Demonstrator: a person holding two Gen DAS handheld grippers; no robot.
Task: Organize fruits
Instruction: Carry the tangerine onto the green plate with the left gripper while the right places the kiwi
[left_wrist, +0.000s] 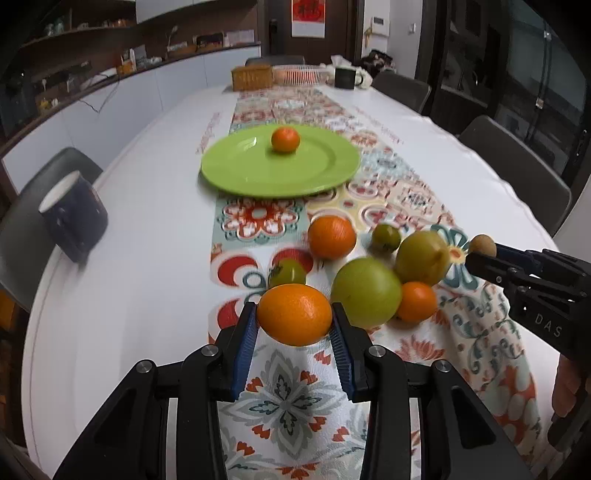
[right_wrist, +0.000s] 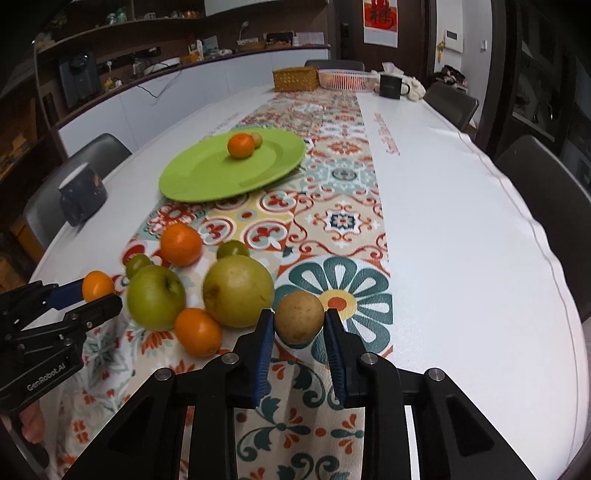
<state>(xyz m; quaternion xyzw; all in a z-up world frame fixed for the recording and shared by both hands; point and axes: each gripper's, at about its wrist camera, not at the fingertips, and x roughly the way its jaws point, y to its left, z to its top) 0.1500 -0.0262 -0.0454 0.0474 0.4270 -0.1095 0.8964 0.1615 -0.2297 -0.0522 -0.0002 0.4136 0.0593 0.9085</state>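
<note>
My left gripper (left_wrist: 294, 308) is shut on an orange (left_wrist: 294, 321), held just above the patterned runner. My right gripper (right_wrist: 299, 314) is shut on a small brown round fruit (right_wrist: 299, 323). Each gripper shows in the other's view: the right gripper (left_wrist: 480, 254) at the right edge, the left gripper (right_wrist: 96, 295) at the left. Farther up the table, a green plate (left_wrist: 240, 166) carries a small orange (left_wrist: 285, 139). Between plate and grippers lie a green apple (left_wrist: 365, 291), a yellow-green fruit (left_wrist: 421, 257), two oranges (left_wrist: 331, 236) and two small green fruits (left_wrist: 386, 238).
A dark mug (left_wrist: 74, 218) stands near the table's left edge. At the far end are a wicker box (left_wrist: 252, 76), a white basket (left_wrist: 300, 74) and another dark mug (left_wrist: 345, 77). Chairs (left_wrist: 517, 162) ring the table. A second small fruit (right_wrist: 256, 139) sits on the plate.
</note>
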